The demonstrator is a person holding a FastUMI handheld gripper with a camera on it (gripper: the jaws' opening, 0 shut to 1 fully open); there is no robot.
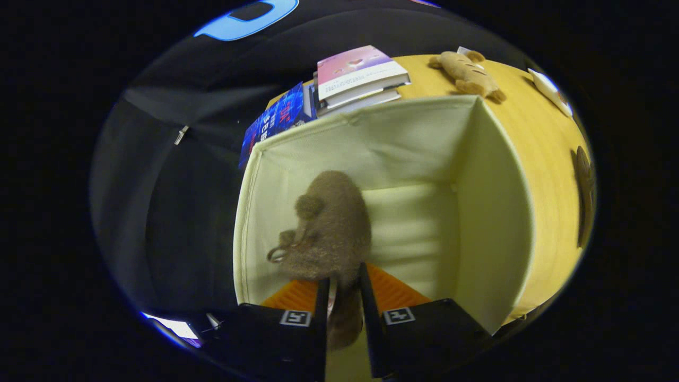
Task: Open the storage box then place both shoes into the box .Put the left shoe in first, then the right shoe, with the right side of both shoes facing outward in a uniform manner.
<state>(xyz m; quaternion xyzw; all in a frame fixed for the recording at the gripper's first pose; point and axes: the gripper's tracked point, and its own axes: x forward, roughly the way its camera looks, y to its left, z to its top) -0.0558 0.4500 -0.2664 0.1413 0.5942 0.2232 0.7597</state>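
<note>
Gripper (344, 297) poised over the open storage box (490, 212), fingers (321, 297) drawn in close and pinching the near end of a fuzzy brown shoe (331, 228); both fingers pressed against its sides, with a little of the shoe showing in the narrow gap between them

Shoe hanging down inside the box toward its left wall, toe end pointing far into the box, a small pompom and a loop of cord showing on its left side

Box pale cream fabric, lid off or folded away, inner walls and floor bare apart from the shoe; right wall standing upright, far wall slightly creased along the top seam

Box resting on a yellow wooden table (541, 138)

Beyond the far wall, a stack of books (360, 77) with a pink cover on top, just behind the rim; to its left a blue book (276, 119) leaning near the far left corner of the box

Farther right on the table, a tan plush toy (469, 74) lying well apart from the box; a white card or paper (551, 90) near the far right edge

A dark brown object (583, 180) at the right side of the table, too distorted to tell what
</note>
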